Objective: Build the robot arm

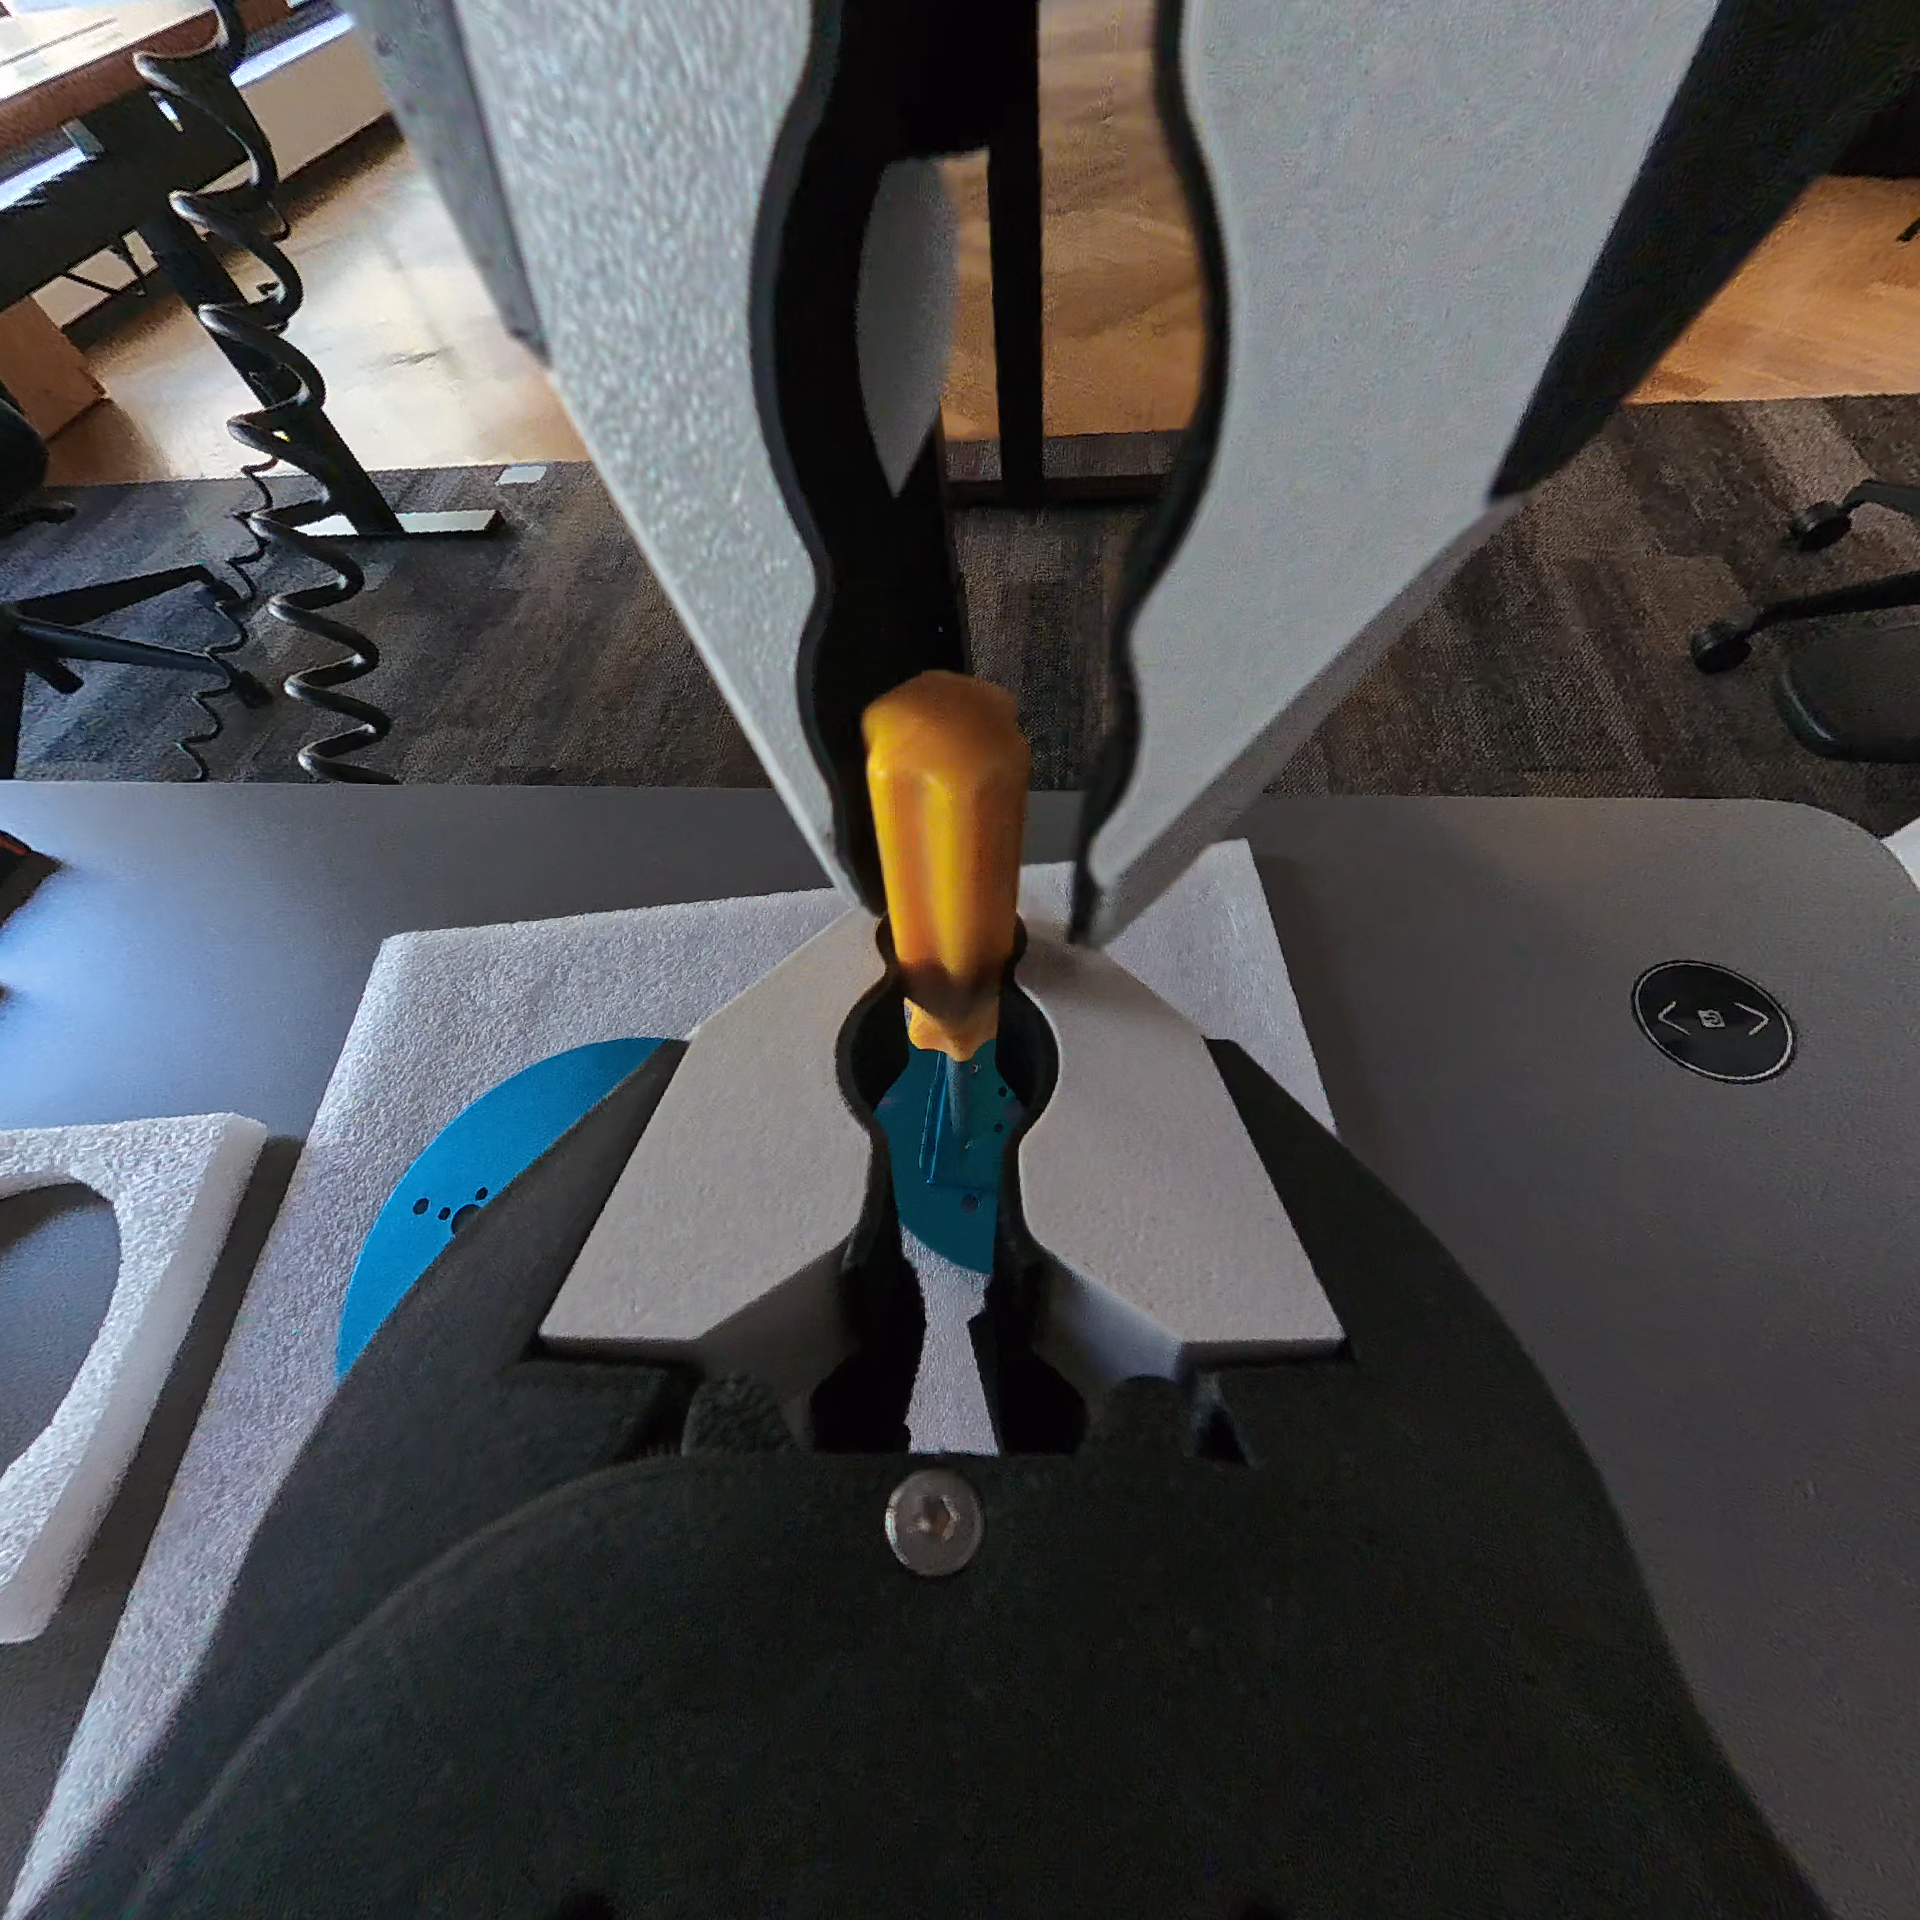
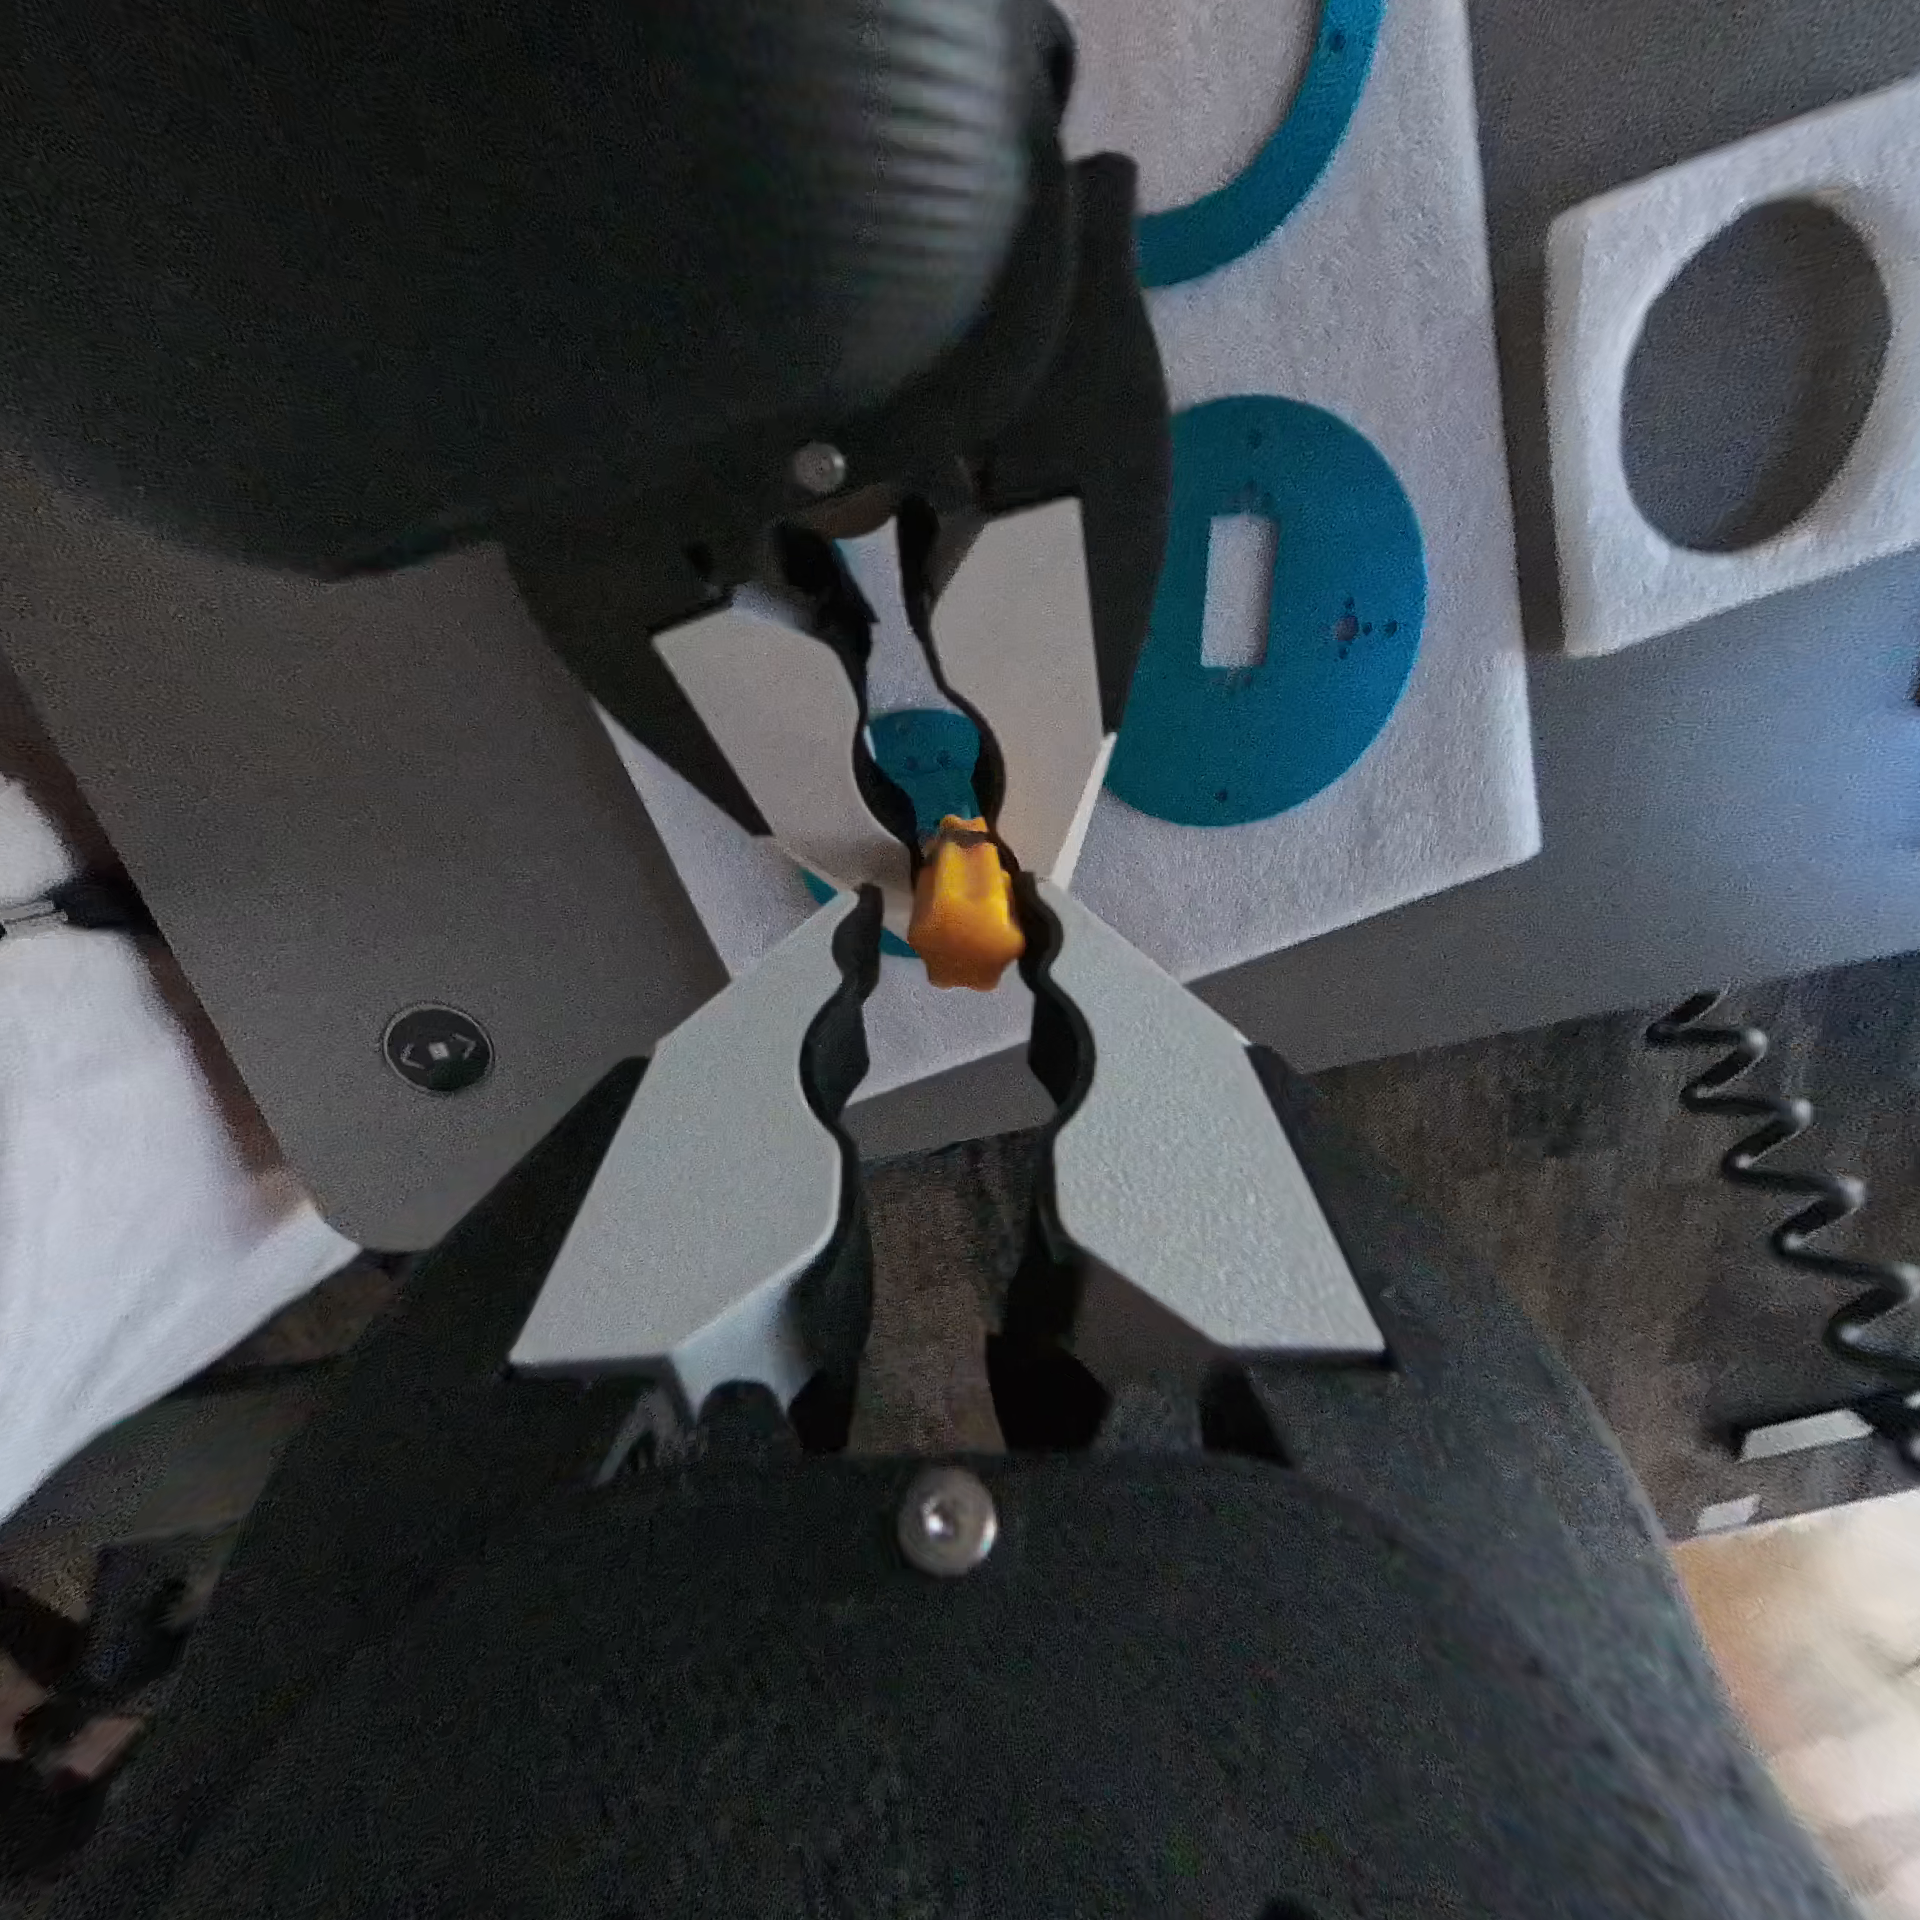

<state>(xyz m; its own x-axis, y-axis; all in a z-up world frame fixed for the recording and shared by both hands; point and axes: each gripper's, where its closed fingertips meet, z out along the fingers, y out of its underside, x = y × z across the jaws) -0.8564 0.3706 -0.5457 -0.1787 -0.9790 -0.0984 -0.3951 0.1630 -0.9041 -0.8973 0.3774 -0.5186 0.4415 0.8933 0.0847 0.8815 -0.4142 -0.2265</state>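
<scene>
A yellow-handled screwdriver [image 1: 940, 821] stands upright, blade down, over a small blue plate [image 1: 940, 1174] on a white foam sheet [image 1: 343, 1039]. My left gripper [image 1: 953, 961] is shut on the lower end of the handle. My right gripper [image 1: 971, 909] comes in from above and straddles the upper handle; one pad touches it and the other stands a little off. In the right wrist view the handle's end [image 2: 966, 914] sits between my right gripper's [image 2: 945, 904] tips, with my left gripper [image 2: 940, 831] just beyond it.
A large blue disc [image 2: 1320, 623] with a rectangular cut-out and a blue ring [image 2: 1278, 135] lie on the foam sheet [image 2: 1351, 332]. A foam block [image 2: 1590, 582] with an oval hole lies beside it. The grey table [image 1: 1558, 1247] has a round button [image 1: 1712, 1023]. A coiled cable [image 1: 260, 468] hangs beyond the edge.
</scene>
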